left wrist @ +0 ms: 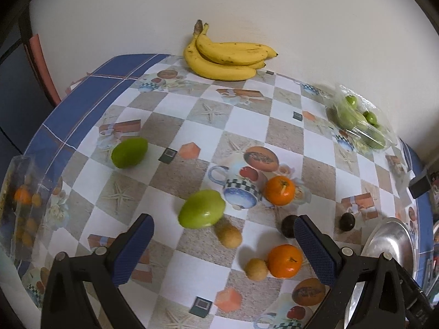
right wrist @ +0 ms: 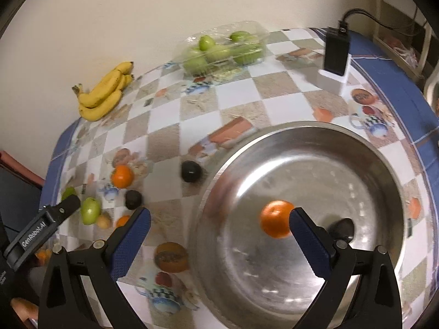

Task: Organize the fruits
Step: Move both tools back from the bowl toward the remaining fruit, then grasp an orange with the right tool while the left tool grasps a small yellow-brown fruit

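My right gripper [right wrist: 221,244] is open above a big steel bowl [right wrist: 301,164]. One orange [right wrist: 274,220] is in the bowl, just left of the right fingertip and free of it. A dark shape [right wrist: 341,229] lies behind that finger. My left gripper [left wrist: 225,249] is open low over the table, with nothing between its fingers. Ahead of it lie two green fruits [left wrist: 201,208] [left wrist: 129,152], two oranges [left wrist: 285,260] [left wrist: 279,190], two small brown fruits [left wrist: 227,235] [left wrist: 256,268] and two dark fruits [left wrist: 289,226] [left wrist: 347,221]. The bowl's rim [left wrist: 389,244] shows at the right.
A bunch of bananas [left wrist: 227,57] lies by the wall. A clear bag of green fruits [left wrist: 359,122] sits at the back right. A clear box with small orange fruits [left wrist: 22,205] stands at the left edge. A black device on a white base [right wrist: 336,52] stands beyond the bowl.
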A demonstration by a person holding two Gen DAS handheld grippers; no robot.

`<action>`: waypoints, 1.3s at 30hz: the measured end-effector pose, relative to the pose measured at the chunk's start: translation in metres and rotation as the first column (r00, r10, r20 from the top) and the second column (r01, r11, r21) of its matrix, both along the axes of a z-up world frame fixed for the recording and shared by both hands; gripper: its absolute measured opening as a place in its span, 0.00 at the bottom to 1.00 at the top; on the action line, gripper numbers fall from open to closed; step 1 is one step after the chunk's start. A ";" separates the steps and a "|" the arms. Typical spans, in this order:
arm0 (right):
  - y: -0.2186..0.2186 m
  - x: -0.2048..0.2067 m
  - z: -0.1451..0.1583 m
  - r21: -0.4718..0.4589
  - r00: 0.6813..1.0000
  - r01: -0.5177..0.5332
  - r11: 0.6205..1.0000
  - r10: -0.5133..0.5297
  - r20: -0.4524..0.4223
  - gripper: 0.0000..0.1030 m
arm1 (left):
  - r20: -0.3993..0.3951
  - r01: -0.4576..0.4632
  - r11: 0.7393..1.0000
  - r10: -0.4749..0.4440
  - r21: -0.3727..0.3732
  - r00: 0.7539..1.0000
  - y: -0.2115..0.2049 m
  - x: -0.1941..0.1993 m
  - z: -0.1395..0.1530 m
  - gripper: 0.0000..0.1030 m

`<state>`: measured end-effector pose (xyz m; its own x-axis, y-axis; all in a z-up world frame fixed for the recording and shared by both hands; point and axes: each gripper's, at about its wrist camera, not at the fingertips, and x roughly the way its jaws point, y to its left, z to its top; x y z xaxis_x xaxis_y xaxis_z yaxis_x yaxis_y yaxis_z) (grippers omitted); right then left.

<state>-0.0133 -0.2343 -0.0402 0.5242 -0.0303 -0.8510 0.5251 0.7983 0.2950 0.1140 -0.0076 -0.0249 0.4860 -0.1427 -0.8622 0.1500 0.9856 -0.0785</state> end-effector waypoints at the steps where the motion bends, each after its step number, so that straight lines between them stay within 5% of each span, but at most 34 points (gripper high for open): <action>1: 0.002 0.002 0.001 0.003 1.000 -0.007 1.000 0.007 0.006 0.98 | 0.001 -0.005 1.000 0.005 -0.001 1.000 0.003 0.002 0.000 1.00; 21: 0.085 0.058 -0.003 -0.036 0.976 -0.216 0.976 0.216 0.018 0.96 | 0.010 -0.084 0.996 0.084 -0.017 0.996 0.054 0.024 0.001 0.99; 29: 0.099 0.072 -0.021 -0.007 0.968 -0.250 0.968 0.250 -0.031 0.71 | -0.080 -0.042 0.996 0.036 -0.079 0.996 0.044 0.026 -0.016 0.89; 39: 0.101 0.078 -0.039 0.041 0.965 -0.251 0.967 0.254 -0.066 0.60 | -0.190 -0.009 0.991 -0.017 -0.135 0.982 0.025 0.024 -0.041 0.74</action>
